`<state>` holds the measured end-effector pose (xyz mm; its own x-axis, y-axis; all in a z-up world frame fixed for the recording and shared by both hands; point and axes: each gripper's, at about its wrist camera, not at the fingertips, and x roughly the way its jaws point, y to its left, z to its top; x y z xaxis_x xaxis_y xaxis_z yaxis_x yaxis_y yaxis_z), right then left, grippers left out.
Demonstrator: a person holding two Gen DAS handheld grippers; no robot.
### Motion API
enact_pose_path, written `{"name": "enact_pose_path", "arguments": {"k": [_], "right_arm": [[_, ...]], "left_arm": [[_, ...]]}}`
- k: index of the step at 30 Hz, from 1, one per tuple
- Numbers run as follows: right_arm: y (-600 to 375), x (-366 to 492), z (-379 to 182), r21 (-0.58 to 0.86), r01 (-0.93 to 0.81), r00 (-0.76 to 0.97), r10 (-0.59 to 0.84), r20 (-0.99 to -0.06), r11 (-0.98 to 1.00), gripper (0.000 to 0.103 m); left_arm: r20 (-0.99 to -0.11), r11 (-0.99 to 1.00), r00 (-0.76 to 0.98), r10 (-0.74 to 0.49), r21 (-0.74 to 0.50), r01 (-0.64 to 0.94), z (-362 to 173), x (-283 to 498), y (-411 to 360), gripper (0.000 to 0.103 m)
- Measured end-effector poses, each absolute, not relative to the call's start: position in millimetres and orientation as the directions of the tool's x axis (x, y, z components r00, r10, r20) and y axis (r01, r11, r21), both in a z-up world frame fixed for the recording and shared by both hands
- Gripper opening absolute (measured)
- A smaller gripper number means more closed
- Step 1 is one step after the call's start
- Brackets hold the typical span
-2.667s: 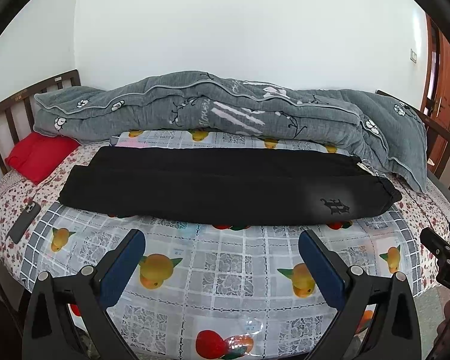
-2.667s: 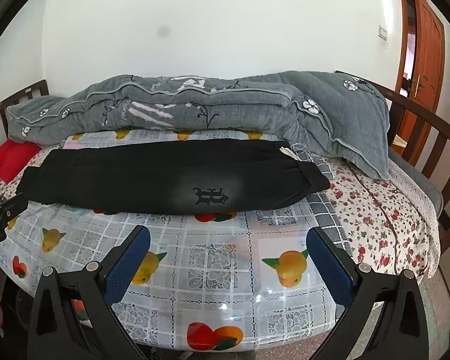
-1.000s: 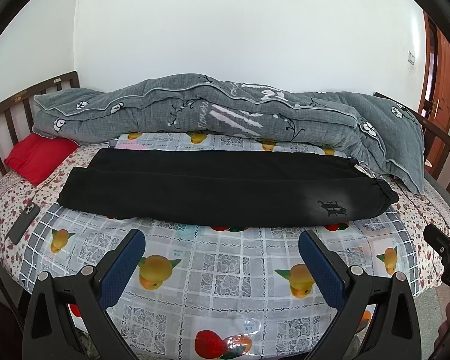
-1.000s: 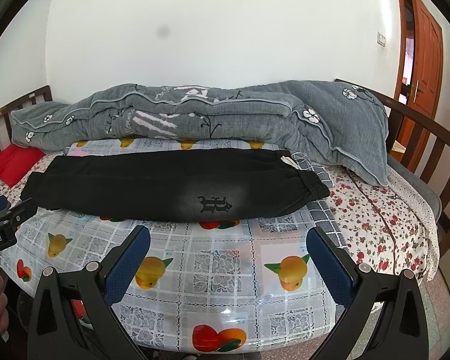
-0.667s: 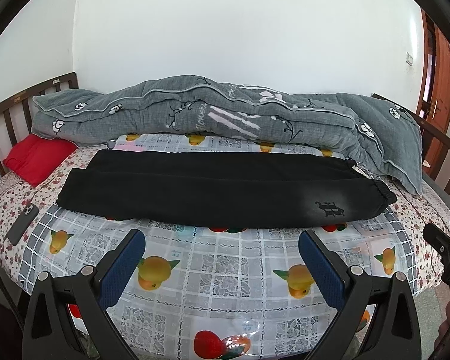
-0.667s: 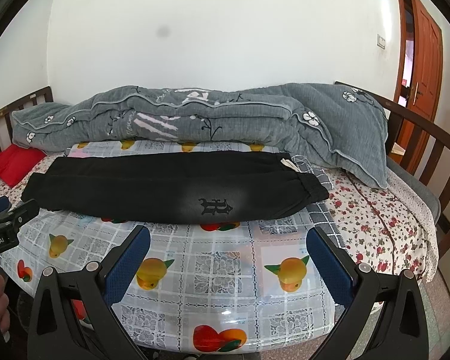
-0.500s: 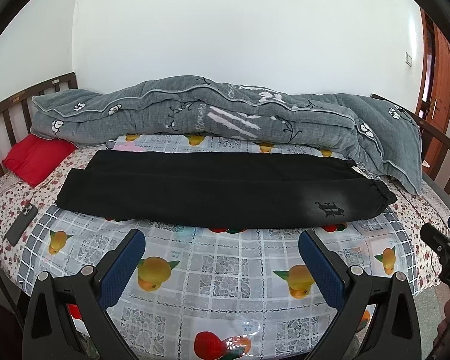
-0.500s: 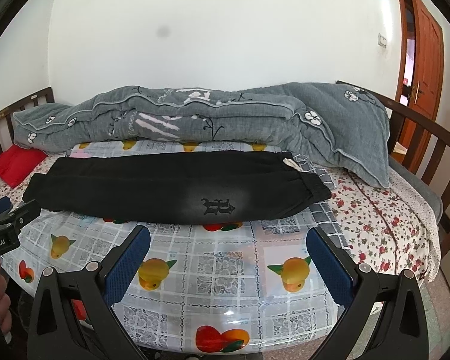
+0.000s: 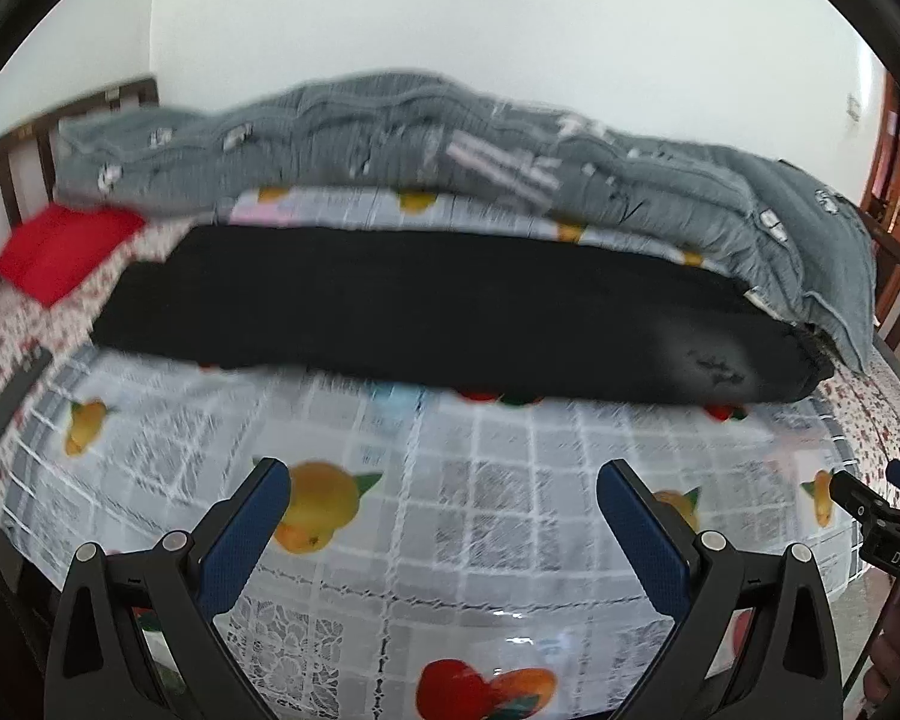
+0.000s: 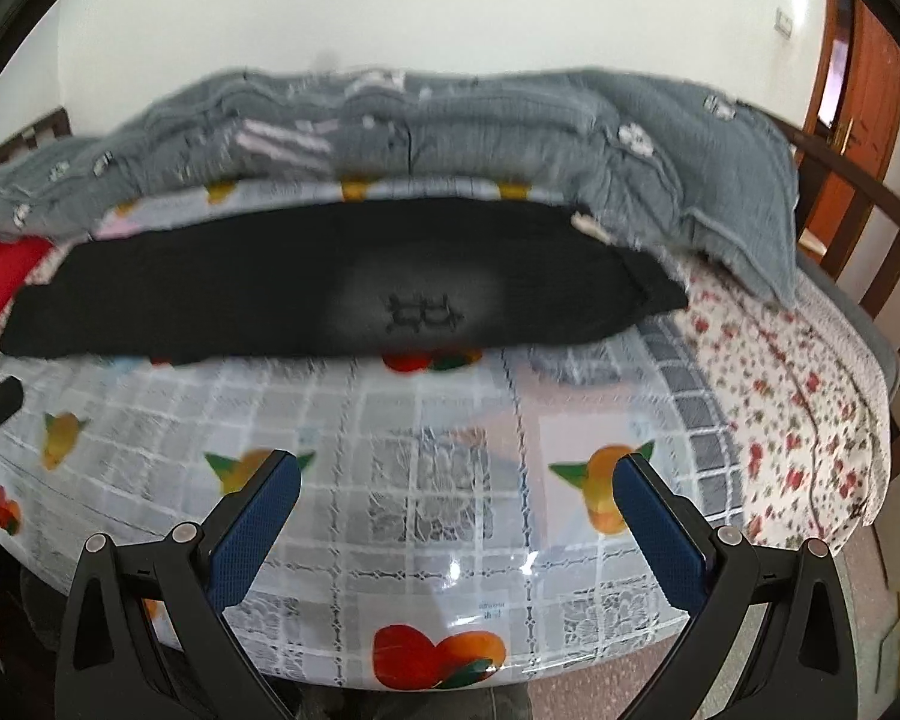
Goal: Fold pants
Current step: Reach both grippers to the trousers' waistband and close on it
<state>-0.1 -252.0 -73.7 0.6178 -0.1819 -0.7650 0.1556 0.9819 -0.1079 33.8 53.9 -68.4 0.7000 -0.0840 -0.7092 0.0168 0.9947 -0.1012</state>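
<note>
Black pants lie folded lengthwise across the bed, cuffs at the left, waistband with a small logo at the right; they also show in the right wrist view. My left gripper is open and empty above the fruit-print cover, short of the pants. My right gripper is open and empty, short of the logo end. The right gripper's tip shows at the left view's right edge. Both views are blurred.
A rolled grey quilt lies behind the pants along the wall. A red pillow and a dark phone lie at the left. Wooden bed rails and a door stand at the right.
Both grippers have moved forward and tilted down toward the bed; the pants look larger and closer. Both stay open. The pants have not moved.
</note>
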Motion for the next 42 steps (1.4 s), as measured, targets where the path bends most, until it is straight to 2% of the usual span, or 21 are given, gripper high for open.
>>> {"name": "enact_pose_path", "arguments": {"k": [4, 7, 10, 12, 15, 19, 24, 27, 29, 30, 31, 32, 33, 34, 35, 36, 37, 38, 39, 42], "right_arm": [[-264.4, 11.0, -101.9, -0.037, 0.157, 0.617, -0.127, -0.776, 0.987, 0.102], [-277.5, 23.9, -126.0, 0.038, 0.164, 0.571, -0.063, -0.818, 0.986, 0.102], [-286.7, 34.3, -144.4, 0.019, 0.170, 0.558, -0.080, -0.826, 0.985, 0.097], [-293.5, 41.3, -154.4, 0.007, 0.178, 0.548, -0.093, -0.831, 0.984, 0.095], [-308.9, 51.3, -165.7, 0.070, 0.188, 0.503, -0.035, -0.863, 0.980, 0.093], [-327.6, 56.8, -159.4, 0.131, 0.194, 0.585, -0.008, -0.811, 0.972, 0.093], [-356.8, 73.6, -155.5, 0.292, 0.204, 0.647, 0.096, -0.757, 0.934, 0.082], [-371.8, 92.3, -156.8, 0.354, 0.229, 0.654, 0.126, -0.746, 0.907, 0.068], [-379.0, 105.2, -159.5, 0.394, 0.239, 0.658, 0.151, -0.738, 0.887, 0.060], [-382.5, 112.0, -162.4, 0.420, 0.242, 0.657, 0.171, -0.734, 0.874, 0.057], [-384.7, 118.1, -165.9, 0.440, 0.248, 0.651, 0.187, -0.735, 0.863, 0.056], [-386.7, 123.2, -169.4, 0.455, 0.254, 0.649, 0.198, -0.735, 0.854, 0.050], [-388.4, 126.7, -172.6, 0.465, 0.261, 0.649, 0.202, -0.733, 0.846, 0.045], [-388.8, 129.6, -174.1, 0.474, 0.264, 0.648, 0.209, -0.732, 0.840, 0.044], [-388.5, 133.7, -175.3, 0.478, 0.266, 0.645, 0.214, -0.733, 0.837, 0.037], [-387.3, 137.9, -176.1, 0.476, 0.271, 0.639, 0.214, -0.739, 0.837, 0.031], [-385.6, 141.6, -175.7, 0.471, 0.272, 0.633, 0.213, -0.744, 0.839, 0.027], [-384.0, 143.7, -173.6, 0.464, 0.265, 0.632, 0.211, -0.745, 0.845, 0.019], [-380.5, 143.1, -164.3, 0.446, 0.251, 0.653, 0.190, -0.733, 0.859, 0.016], [-373.1, 137.0, -137.3, 0.419, 0.178, 0.711, 0.178, -0.680, 0.890, 0.015]], "left_arm": [[-0.734, 0.991, 0.674, -0.086, -0.135, -0.021, -100.4, 47.8, 79.0, 0.099], [-0.760, 0.987, 0.648, -0.052, -0.136, -0.081, -124.4, 60.4, 100.4, 0.097], [-0.779, 0.981, 0.626, -0.042, -0.152, -0.124, -144.5, 73.9, 122.5, 0.091], [-0.778, 0.968, 0.624, -0.080, -0.210, -0.137, -155.2, 82.6, 138.4, 0.091], [-0.764, 0.953, 0.636, -0.111, -0.263, -0.149, -165.8, 92.7, 154.7, 0.090], [-0.713, 0.933, 0.686, -0.146, -0.330, -0.145, -166.5, 104.2, 171.6, 0.090], [-0.690, 0.894, 0.704, -0.169, -0.408, -0.185, -167.2, 132.8, 190.2, 0.090], [-0.688, 0.861, 0.702, -0.186, -0.458, -0.221, -170.1, 154.7, 202.5, 0.081], [-0.690, 0.842, 0.700, -0.186, -0.478, -0.248, -170.5, 166.8, 210.6, 0.068], [-0.691, 0.831, 0.699, -0.185, -0.490, -0.265, -171.1, 173.0, 215.4, 0.064], [-0.694, 0.821, 0.697, -0.181, -0.497, -0.282, -171.9, 177.2, 219.8, 0.055], [-0.705, 0.810, 0.687, -0.174, -0.500, -0.307, -173.1, 181.3, 224.5, 0.047], [-0.710, 0.795, 0.684, -0.169, -0.508, -0.331, -174.0, 185.2, 229.4, 0.043], [-0.720, 0.782, 0.675, -0.161, -0.510, -0.357, -174.9, 189.1, 234.1, 0.033], [-0.733, 0.774, 0.662, -0.155, -0.506, -0.379, -175.8, 192.0, 237.8, 0.020], [-0.748, 0.769, 0.647, -0.148, -0.499, -0.401, -176.6, 195.5, 241.1, 0.014], [-0.757, 0.768, 0.636, -0.150, -0.495, -0.407, -176.3, 198.1, 243.1, 0.009], [-0.759, 0.776, 0.632, -0.153, -0.489, -0.399, -173.6, 198.5, 243.6, 0.008], [-0.754, 0.791, 0.641, -0.144, -0.476, -0.383, -167.1, 196.4, 242.2, 0.008], [-0.715, 0.839, 0.692, -0.100, -0.435, -0.327, -138.5, 188.7, 233.8, 0.008]]}}
